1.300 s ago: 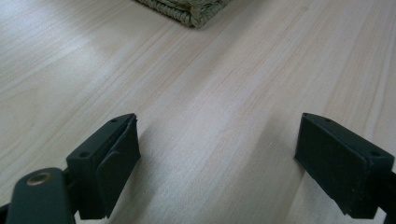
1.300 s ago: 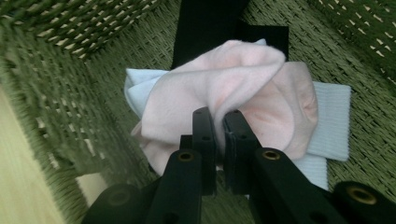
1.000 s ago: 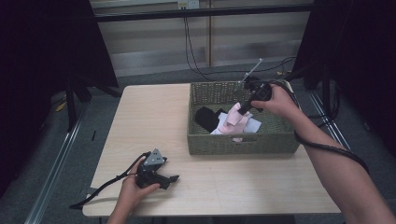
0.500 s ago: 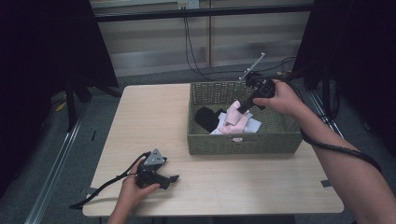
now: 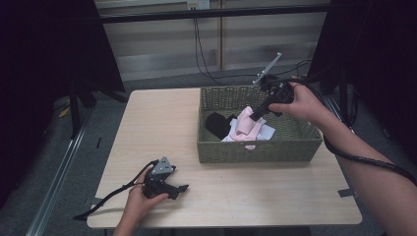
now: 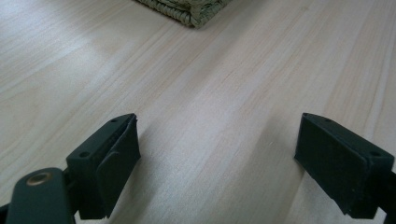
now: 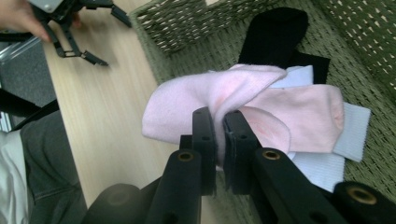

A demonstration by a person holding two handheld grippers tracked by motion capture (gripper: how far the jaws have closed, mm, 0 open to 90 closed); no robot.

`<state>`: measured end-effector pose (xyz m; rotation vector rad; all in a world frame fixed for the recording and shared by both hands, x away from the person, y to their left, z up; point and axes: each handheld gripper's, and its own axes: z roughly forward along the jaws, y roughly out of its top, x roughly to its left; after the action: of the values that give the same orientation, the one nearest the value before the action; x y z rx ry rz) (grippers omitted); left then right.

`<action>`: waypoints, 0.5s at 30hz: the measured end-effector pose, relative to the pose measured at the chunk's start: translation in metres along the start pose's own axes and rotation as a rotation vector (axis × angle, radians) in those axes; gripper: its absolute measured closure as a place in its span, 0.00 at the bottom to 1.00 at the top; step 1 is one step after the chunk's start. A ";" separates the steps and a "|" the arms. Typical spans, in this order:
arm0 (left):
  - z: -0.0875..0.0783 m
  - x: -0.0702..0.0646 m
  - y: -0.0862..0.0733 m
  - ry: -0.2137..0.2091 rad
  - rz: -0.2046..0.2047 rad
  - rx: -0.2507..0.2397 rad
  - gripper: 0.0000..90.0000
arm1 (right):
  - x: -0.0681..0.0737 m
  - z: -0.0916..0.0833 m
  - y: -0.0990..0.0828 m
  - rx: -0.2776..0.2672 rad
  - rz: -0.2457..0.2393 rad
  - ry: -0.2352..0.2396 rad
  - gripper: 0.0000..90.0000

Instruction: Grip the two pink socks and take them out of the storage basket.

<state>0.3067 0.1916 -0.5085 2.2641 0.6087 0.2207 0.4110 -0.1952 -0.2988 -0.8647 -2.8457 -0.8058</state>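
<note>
Here the right gripper [image 7: 218, 123] is clamped on a fold of the pink sock [image 7: 261, 105], holding it just above the white sock [image 7: 352, 126] and black sock [image 7: 275, 35] that lie inside the green woven basket [image 5: 255, 150]. The left gripper [image 5: 183, 188] rests on the wooden table [image 5: 162, 118] near its front edge, well apart from the basket, its jaws spread wide with only bare tabletop between them.

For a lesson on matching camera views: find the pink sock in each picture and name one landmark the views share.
High view: the pink sock is right of centre, over the woven basket, pinched by the right gripper.
Left gripper view: no sock here; bare table between open jaws.
Right gripper view: the sock is at centre, clamped between the jaws.
Shared landmark: the basket.
</note>
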 end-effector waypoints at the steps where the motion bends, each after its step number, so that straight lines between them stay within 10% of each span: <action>1: 0.000 0.000 0.000 0.000 0.000 -0.001 0.14 | 0.005 -0.001 -0.001 -0.001 -0.015 0.007 0.94; 15: 0.000 0.000 0.000 0.000 0.000 0.000 0.14 | 0.043 -0.008 -0.009 -0.016 -0.106 0.059 0.93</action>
<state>0.3067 0.1916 -0.5085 2.2646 0.6085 0.2208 0.3689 -0.1838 -0.2876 -0.6847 -2.8576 -0.8511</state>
